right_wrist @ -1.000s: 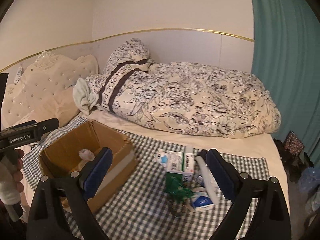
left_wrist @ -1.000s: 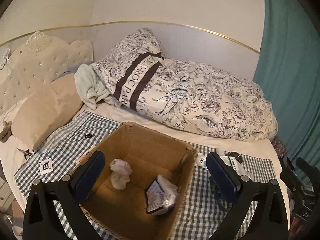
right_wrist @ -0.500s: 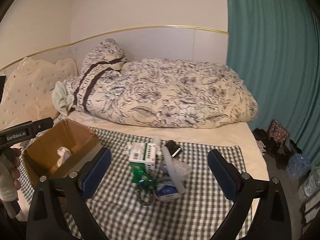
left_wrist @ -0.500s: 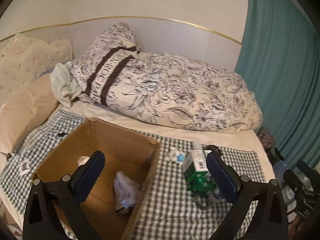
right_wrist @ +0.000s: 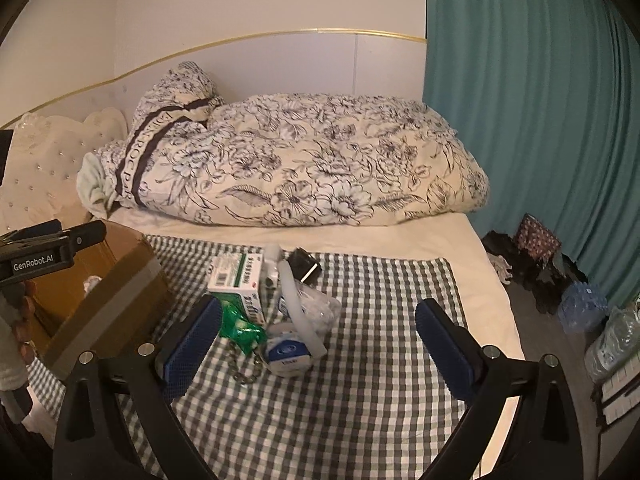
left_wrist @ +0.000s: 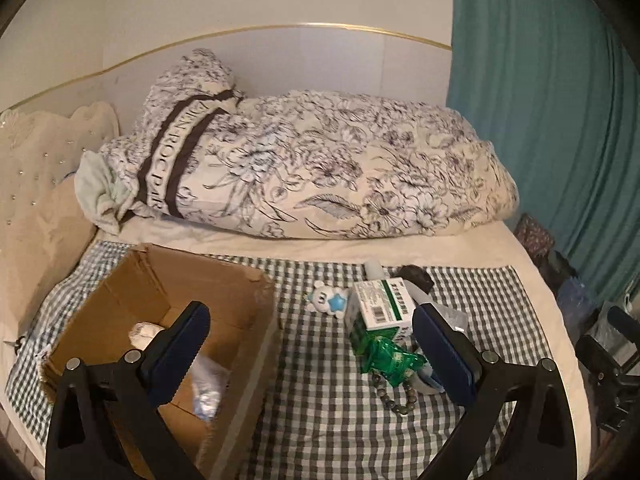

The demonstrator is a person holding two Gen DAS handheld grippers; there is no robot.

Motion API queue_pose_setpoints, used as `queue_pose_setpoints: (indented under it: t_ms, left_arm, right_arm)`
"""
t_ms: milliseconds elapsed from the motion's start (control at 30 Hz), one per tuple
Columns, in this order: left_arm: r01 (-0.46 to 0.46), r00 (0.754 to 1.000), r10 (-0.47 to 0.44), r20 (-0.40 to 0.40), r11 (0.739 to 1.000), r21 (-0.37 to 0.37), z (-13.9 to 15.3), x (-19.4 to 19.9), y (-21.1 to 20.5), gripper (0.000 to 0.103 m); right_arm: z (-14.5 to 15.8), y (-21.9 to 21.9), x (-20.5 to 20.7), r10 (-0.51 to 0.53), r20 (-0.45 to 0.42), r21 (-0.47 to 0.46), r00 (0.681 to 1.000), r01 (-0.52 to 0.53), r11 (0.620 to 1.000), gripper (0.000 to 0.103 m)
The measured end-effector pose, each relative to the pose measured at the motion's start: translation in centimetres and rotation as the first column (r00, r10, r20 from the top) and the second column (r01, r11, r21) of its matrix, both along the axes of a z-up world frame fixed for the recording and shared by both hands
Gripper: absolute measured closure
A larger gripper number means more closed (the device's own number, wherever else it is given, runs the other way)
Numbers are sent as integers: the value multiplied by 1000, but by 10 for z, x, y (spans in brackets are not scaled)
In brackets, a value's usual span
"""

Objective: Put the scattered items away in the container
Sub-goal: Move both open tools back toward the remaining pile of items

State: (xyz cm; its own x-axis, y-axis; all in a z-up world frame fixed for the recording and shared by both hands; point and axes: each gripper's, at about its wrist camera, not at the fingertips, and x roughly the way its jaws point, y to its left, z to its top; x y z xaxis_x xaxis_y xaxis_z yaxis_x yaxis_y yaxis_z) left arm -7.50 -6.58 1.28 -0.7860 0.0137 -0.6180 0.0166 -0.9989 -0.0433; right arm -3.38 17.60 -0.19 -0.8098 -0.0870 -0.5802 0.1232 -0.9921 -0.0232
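The cardboard box [left_wrist: 168,308] sits open on the left part of the checked cloth [left_wrist: 332,412] that covers the near half of the bed [left_wrist: 320,250]. Inside it lie a pale crumpled wad [left_wrist: 142,330] near the back and a whitish wrapped packet [left_wrist: 206,392] closer to the front. To the right of the box, apart from it, the loose items form a small heap on the cloth: a white and green carton [right_wrist: 238,276] with a barcode, a green foil packet [right_wrist: 240,328] just in front of it, a string of dark beads [left_wrist: 394,394] touching the packet, a white and blue round pack [right_wrist: 286,350], a white tube [right_wrist: 298,308] lying across a clear plastic bag [right_wrist: 320,308], and a small black block [right_wrist: 304,270] at the back. A little white bear toy [left_wrist: 328,300] with a blue star stands between the box and the carton.

The left tongs [left_wrist: 310,354] hang above the box's right edge with the pads wide apart, holding nothing. The right tongs [right_wrist: 320,350] hover over the heap, also spread wide and empty. A hand [right_wrist: 18,320] grips the left tool's handle at the edge of the right view.

Behind the cloth a rolled floral duvet [left_wrist: 312,176] lies along the wall, a tufted headboard [left_wrist: 36,160] stands at the left, and a teal curtain [right_wrist: 540,120] hangs at the right.
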Motion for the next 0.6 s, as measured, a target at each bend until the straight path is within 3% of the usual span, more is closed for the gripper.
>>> queue_pose_setpoints:
  t_ms: [233,367,600]
  left_arm:
    - [26,999,-27,20,999,34,-14,-14,16,0]
    - [18,1000,-18,-20,1000,6,-19,-19,28,0]
    - [39,999,-38,18,999,-29,-40,-41,45,0]
  right_arm:
    - [-23,4,-9,12,44,2,999,-12,1000,5]
    - [-39,2,-15,26,75,2,997,-27,1000,5]
    - [-69,0,-28,66,143,-25,987,-63,998,5]
